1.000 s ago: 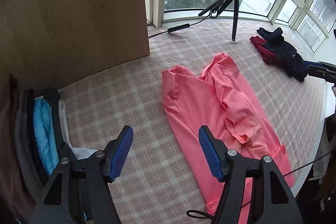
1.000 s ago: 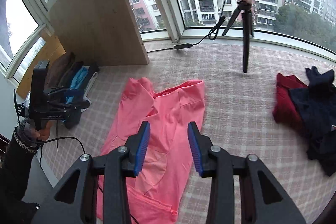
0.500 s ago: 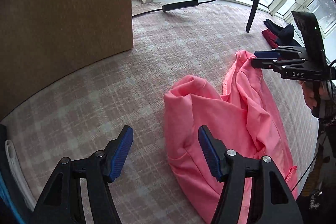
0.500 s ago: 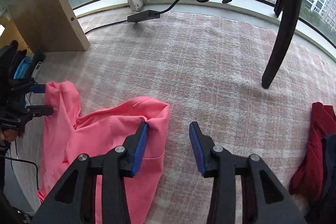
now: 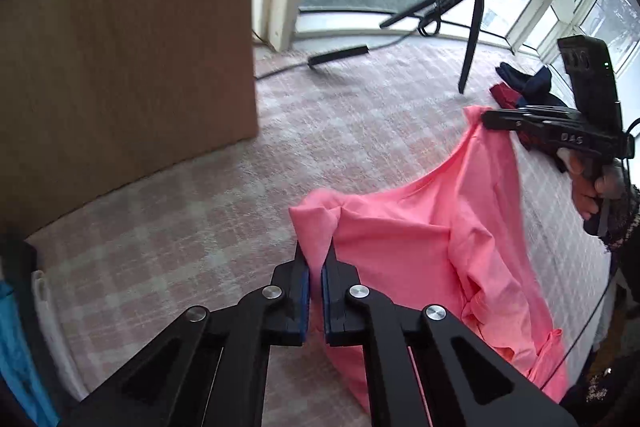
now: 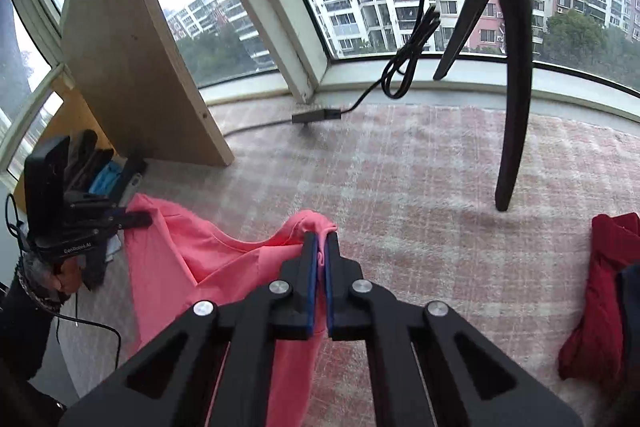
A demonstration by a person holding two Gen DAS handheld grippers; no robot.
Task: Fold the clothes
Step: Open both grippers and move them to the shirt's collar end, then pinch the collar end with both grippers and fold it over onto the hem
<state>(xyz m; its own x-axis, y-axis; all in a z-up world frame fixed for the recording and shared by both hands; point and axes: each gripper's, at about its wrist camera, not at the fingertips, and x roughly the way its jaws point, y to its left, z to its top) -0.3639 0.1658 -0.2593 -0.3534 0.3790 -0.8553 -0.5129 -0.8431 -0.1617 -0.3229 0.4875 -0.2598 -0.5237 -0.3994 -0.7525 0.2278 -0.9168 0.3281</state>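
A pink garment (image 5: 420, 235) lies rumpled on the plaid mat (image 5: 160, 227), with two of its corners lifted. My left gripper (image 5: 316, 255) has its jaws closing on the near corner, and the blue pads press the fabric. In the right wrist view the pink garment (image 6: 208, 267) runs down to the left, and my right gripper (image 6: 320, 243) has its jaws closing on another corner, pads pinching the cloth. Each gripper shows in the other's view: the right gripper (image 5: 486, 117) at the far corner, the left gripper (image 6: 144, 219) at the left.
A wooden board (image 5: 120, 47) stands at the back left. A black tripod (image 6: 514, 87) with a ring light stands near the window, and a cable and adapter (image 5: 340, 55) lie on the mat. Dark red and navy clothes (image 6: 600, 287) are piled right. Folded clothes (image 5: 12, 339) are stacked left.
Both grippers came down and forward to the garment and went from open to shut on its corners. The fabric is now bunched and lifted at both pinched points.
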